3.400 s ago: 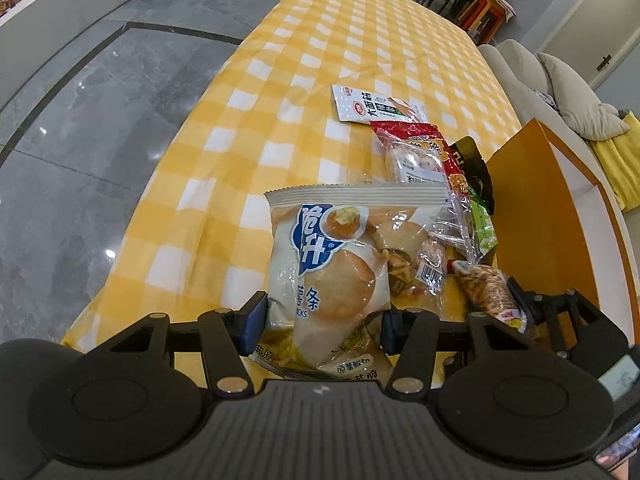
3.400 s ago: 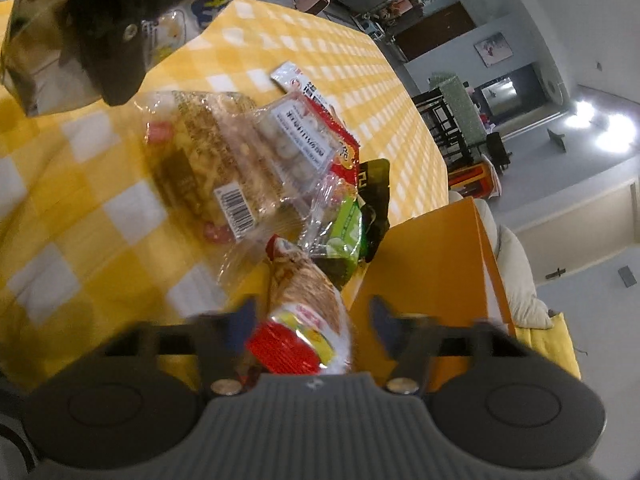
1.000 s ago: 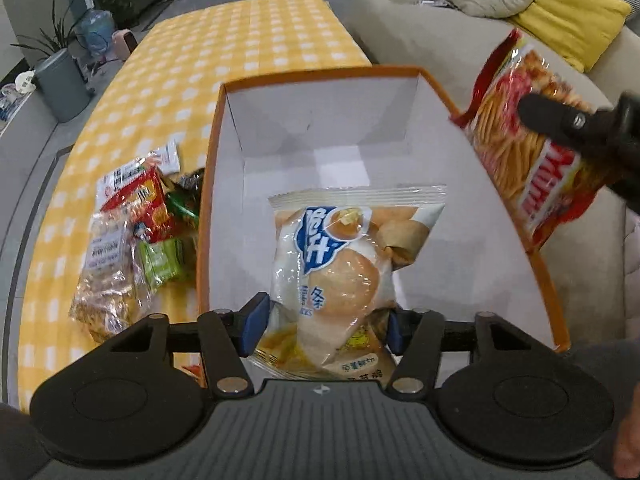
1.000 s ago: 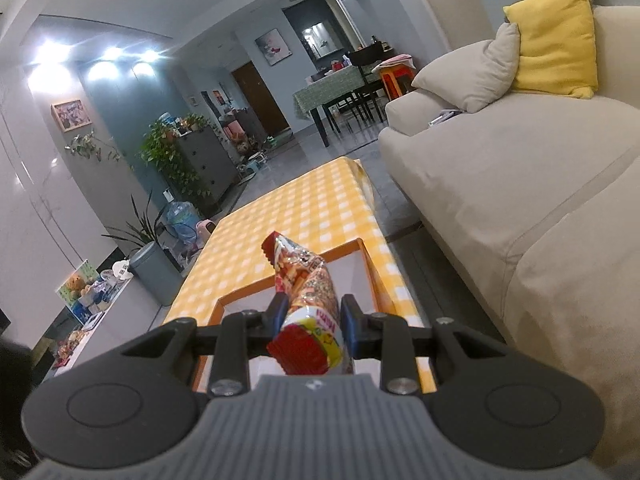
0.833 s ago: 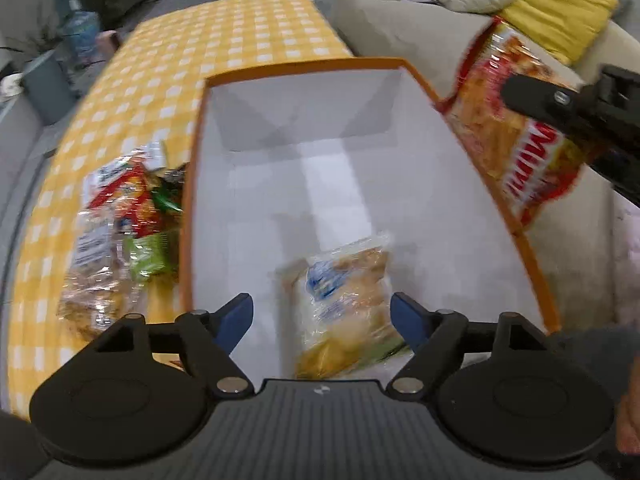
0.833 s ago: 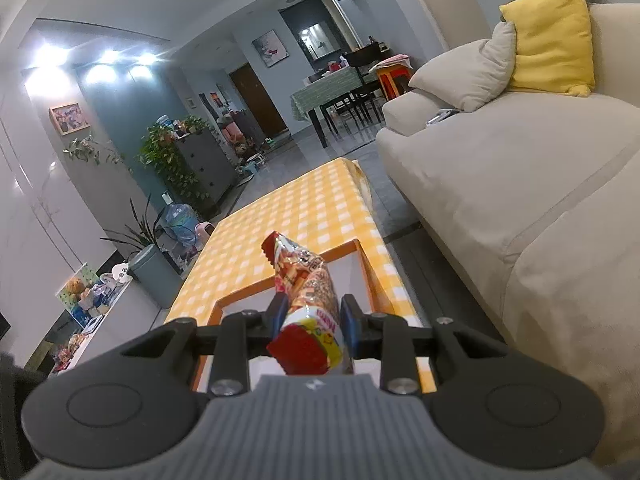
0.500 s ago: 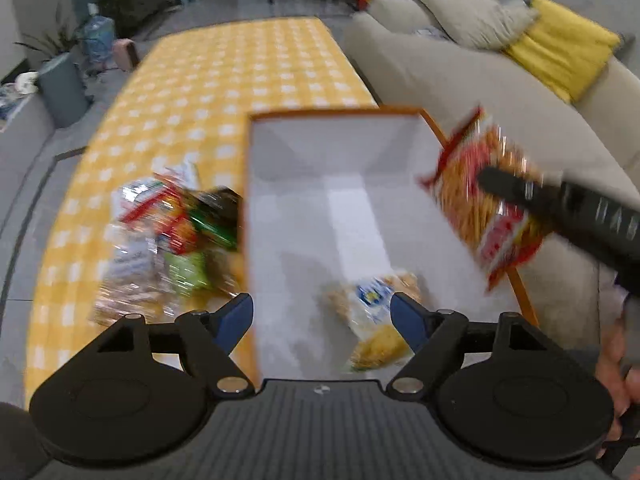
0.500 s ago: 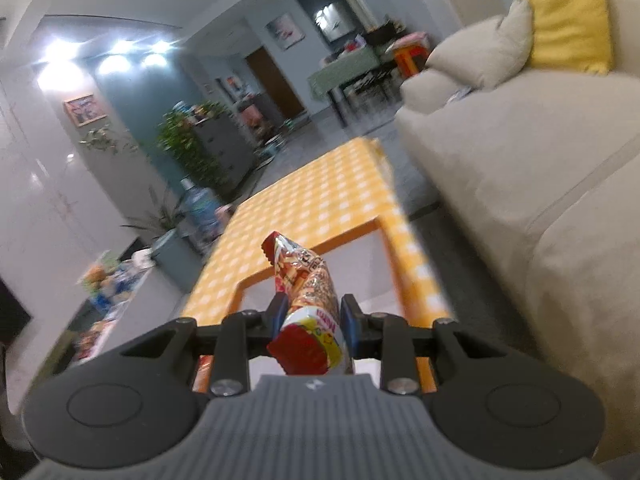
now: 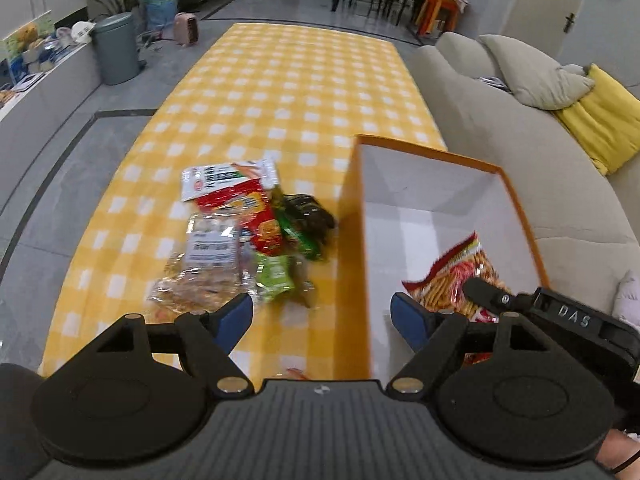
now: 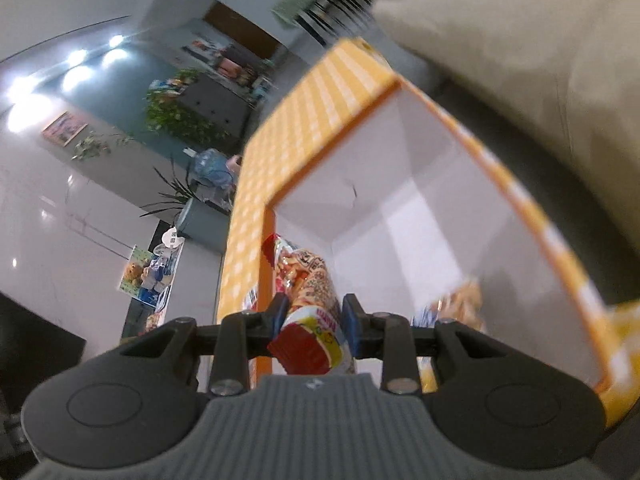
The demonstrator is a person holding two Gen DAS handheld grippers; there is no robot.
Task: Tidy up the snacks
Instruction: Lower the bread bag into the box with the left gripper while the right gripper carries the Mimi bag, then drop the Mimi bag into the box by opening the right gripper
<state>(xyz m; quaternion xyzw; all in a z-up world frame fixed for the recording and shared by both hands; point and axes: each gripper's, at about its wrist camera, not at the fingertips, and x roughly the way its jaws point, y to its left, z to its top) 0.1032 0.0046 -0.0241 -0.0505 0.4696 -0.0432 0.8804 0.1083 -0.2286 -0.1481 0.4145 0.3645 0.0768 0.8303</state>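
My right gripper (image 10: 312, 316) is shut on a red bag of stick snacks (image 10: 308, 300). In the left wrist view that bag (image 9: 460, 276) hangs inside the orange box (image 9: 356, 220) with white inner walls, held by the right gripper (image 9: 492, 300). A pale chip bag (image 10: 456, 304) lies blurred on the box floor (image 10: 420, 240). My left gripper (image 9: 322, 316) is open with nothing between its blue pads (image 9: 236, 316), straddling the box's left wall. A pile of snack packets (image 9: 240, 240) lies on the yellow checked tablecloth (image 9: 280, 80) left of the box.
A beige sofa (image 9: 500, 128) with a grey and a yellow cushion (image 9: 600, 120) runs along the table's right side, close to the box. A grey bin (image 9: 116, 48) and plants stand on the floor at the far left. The tablecloth stretches away beyond the pile.
My left gripper opened and dropped the chip bag into the box, then moved left and up toward the pile. My right gripper tipped downward and brought the red bag into the box.
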